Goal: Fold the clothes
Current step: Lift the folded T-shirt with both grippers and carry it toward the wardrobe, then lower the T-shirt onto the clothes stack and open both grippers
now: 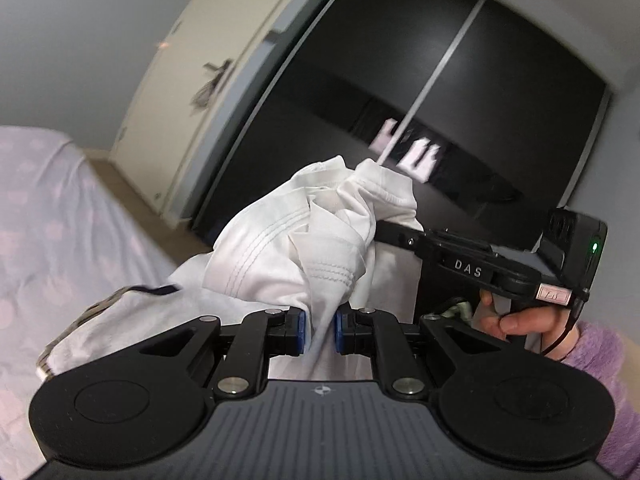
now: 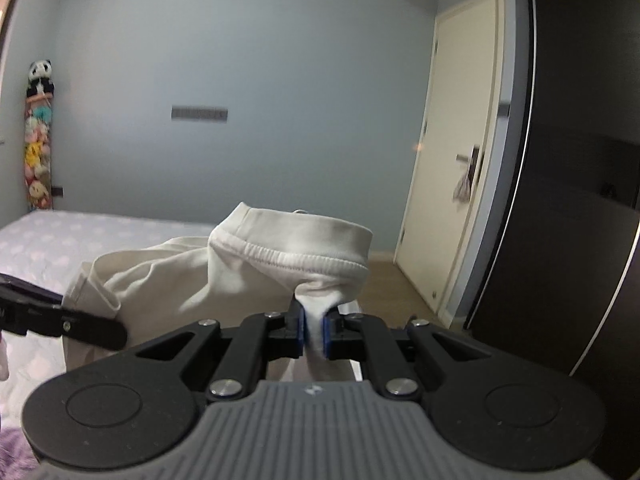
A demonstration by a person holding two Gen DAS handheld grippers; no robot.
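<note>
Above the bed (image 2: 60,236): white garment (image 1: 304,236) held up in the air, bunched.
Left gripper (image 1: 320,330): jaws clamped on a fold.
Right gripper (image 2: 313,330): jaws pinching the ribbed hem.
Progress: early; no fold made, spreading flat remains.

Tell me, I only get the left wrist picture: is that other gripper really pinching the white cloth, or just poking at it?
Observer: Pinching. In the right wrist view the right gripper has its blue pads closed on a bunch of the white garment.
Operator: Which part of it?
Observer: Just below a ribbed hem, which stands up above the fingers.
Operator: Anything behind me in the room?
Observer: A pale blue wall, with a column of plush toys in the far left corner, a panda on top.
</note>
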